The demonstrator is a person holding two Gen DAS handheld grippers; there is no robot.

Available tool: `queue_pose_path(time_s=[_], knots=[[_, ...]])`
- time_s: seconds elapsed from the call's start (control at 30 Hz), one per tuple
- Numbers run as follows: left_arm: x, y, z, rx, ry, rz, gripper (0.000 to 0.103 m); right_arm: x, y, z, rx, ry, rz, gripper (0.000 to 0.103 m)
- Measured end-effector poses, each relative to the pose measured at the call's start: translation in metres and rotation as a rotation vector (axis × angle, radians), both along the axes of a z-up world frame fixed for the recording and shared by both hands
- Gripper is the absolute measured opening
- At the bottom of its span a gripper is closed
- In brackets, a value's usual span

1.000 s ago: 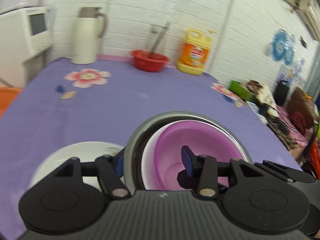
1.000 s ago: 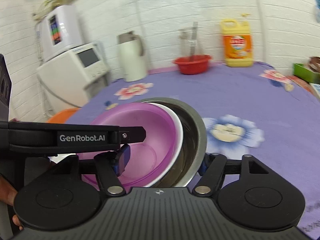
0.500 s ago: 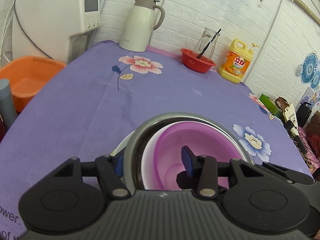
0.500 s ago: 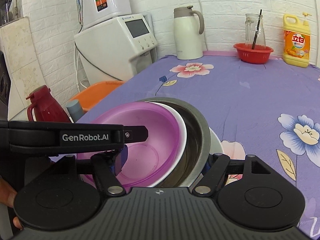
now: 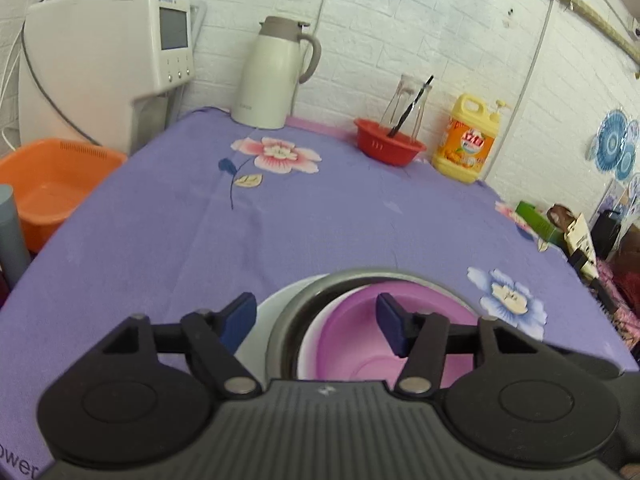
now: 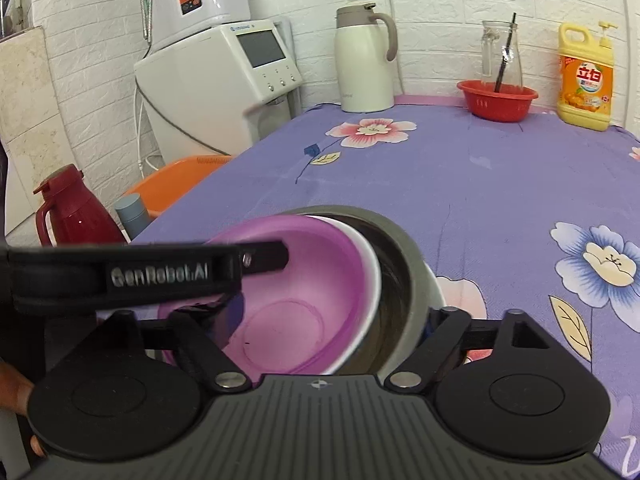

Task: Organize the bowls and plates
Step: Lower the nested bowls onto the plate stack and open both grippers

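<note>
Here a stack of bowls is shown on the purple tablecloth (image 5: 320,232).
A steel bowl (image 6: 400,248) sits on a white plate (image 5: 276,308); a white bowl (image 6: 370,280) and a pink bowl (image 6: 304,280) are nested inside. The left gripper (image 5: 316,320) is spread apart around the rims. The right gripper (image 6: 332,316) is clamped across the steel bowl's rim.

Nested bowls (image 6: 304,300) on white plate (image 5: 272,316)

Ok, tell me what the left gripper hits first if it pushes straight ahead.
Likely the steel bowl: its near rim sits between the open fingers of the left gripper. Past the bowls, only purple tablecloth. Depth is uncertain.
</note>
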State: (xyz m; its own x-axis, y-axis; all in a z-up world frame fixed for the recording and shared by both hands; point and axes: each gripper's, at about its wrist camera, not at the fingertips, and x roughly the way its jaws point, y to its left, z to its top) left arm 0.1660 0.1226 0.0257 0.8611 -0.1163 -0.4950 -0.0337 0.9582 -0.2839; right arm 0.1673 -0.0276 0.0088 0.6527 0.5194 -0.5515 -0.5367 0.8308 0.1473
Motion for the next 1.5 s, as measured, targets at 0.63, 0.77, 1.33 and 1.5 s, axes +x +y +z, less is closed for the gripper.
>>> queue_pose_path(time_s=[0.63,0.77,1.33,1.5], knots=[[-0.016,-0.013,0.017,-0.009,-0.02,0.059,0.076,-0.008,-0.062,0.015,0.148,-0.054,-0.155,0.103],[-0.03,-0.025,0.023,0.008,-0.038,0.069,0.076,-0.016,-0.074,0.015,0.134,-0.055,-0.19,0.103],[-0.087,-0.071,0.031,-0.004,-0.091,0.021,0.077,-0.059,-0.111,0.024,0.102,-0.166,-0.249,0.103],[-0.104,-0.081,0.034,0.083,-0.114,0.029,0.077,-0.067,-0.12,0.018,0.149,-0.178,-0.28,0.103]])
